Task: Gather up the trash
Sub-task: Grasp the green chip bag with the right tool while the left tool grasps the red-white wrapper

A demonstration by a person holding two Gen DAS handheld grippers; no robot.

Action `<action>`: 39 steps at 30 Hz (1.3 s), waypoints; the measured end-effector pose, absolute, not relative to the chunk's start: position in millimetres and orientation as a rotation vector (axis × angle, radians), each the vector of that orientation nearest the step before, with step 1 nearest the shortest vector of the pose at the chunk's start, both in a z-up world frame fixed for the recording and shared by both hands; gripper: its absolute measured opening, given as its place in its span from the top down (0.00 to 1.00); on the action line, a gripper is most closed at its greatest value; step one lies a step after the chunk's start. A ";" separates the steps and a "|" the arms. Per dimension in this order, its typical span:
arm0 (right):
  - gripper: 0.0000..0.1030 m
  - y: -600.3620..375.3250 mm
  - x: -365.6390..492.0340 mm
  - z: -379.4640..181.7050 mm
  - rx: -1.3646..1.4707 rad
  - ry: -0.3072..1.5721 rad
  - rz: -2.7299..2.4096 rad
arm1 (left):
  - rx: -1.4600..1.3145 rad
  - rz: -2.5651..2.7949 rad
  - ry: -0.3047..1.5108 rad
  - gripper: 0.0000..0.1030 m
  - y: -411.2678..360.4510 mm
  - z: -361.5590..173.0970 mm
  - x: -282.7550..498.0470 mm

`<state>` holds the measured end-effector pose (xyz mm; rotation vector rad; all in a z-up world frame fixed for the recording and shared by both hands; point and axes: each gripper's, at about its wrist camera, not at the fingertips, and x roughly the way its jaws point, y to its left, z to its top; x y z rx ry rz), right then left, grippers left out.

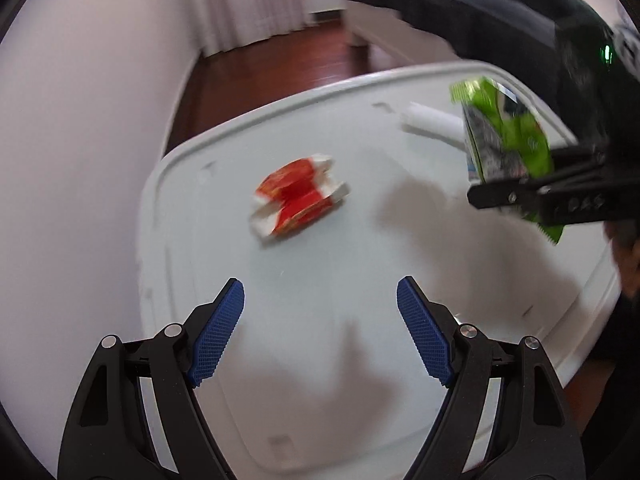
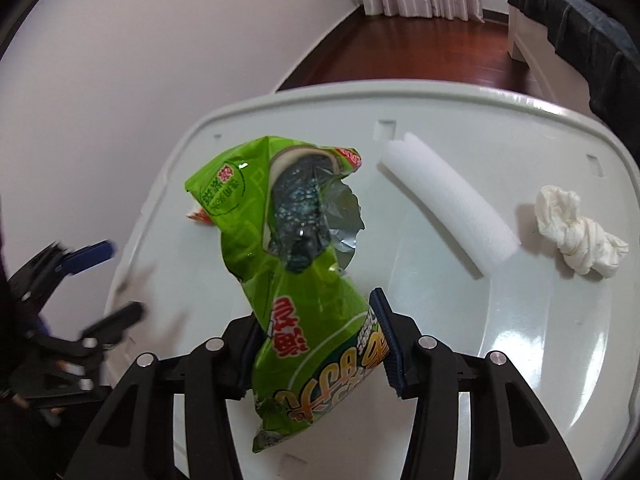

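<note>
My right gripper (image 2: 316,320) is shut on a green snack bag (image 2: 288,248) and holds it above the white table (image 2: 520,340); the bag (image 1: 504,140) and that gripper (image 1: 520,196) also show at the right of the left wrist view. My left gripper (image 1: 320,300) is open and empty over the table (image 1: 320,360), short of a crumpled red and white wrapper (image 1: 298,196). A sliver of that wrapper (image 2: 199,215) peeks from behind the bag. My left gripper (image 2: 96,280) shows blurred at the left of the right wrist view.
A white foam tube (image 2: 448,208) lies on the table right of the bag; it also shows in the left wrist view (image 1: 432,124). A crumpled white tissue (image 2: 576,232) lies further right. Beyond the table are a wall, dark wood floor, curtains and a bed (image 2: 532,32).
</note>
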<state>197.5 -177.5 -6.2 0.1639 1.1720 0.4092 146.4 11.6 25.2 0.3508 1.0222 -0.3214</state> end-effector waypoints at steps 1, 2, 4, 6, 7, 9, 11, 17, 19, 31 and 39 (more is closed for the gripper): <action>0.52 -178.6 198.2 -5.5 0.167 1.169 0.403 | 0.379 -0.345 1.012 0.25 9.4 22.4 151.6; 0.52 -180.8 198.6 -5.4 0.176 1.169 0.400 | 0.415 -0.360 0.991 0.25 8.2 19.0 159.1; 0.52 -190.2 198.1 -5.0 0.194 1.169 0.394 | 0.479 -0.366 0.958 0.25 6.5 13.3 169.8; 0.52 -188.4 198.7 -5.7 0.196 1.167 0.391 | 0.540 -0.380 0.938 0.25 6.0 5.2 183.2; 0.52 -189.3 199.3 -5.8 0.196 1.167 0.390 | 0.554 -0.396 0.935 0.25 6.4 2.0 188.6; 0.52 -189.4 196.1 -7.4 0.191 1.168 0.385 | 0.582 -0.433 0.943 0.25 6.6 -6.6 200.6; 0.52 -188.8 196.5 -8.7 0.192 1.172 0.380 | 0.615 -0.464 0.942 0.25 6.4 -14.2 208.9; 0.52 -177.8 200.0 -4.5 0.195 1.169 0.390 | 0.617 -0.529 0.949 0.25 9.8 -29.7 235.1; 0.52 -175.7 200.3 -5.9 0.192 1.172 0.396 | 0.590 -0.536 0.940 0.25 11.2 -32.3 245.5; 0.52 -164.2 204.9 -11.3 0.167 1.188 0.409 | 0.378 -0.479 0.971 0.47 13.8 -41.8 248.4; 0.51 -170.7 204.5 -6.6 0.166 1.173 0.401 | 0.390 -0.341 0.961 0.57 -3.4 -38.7 220.3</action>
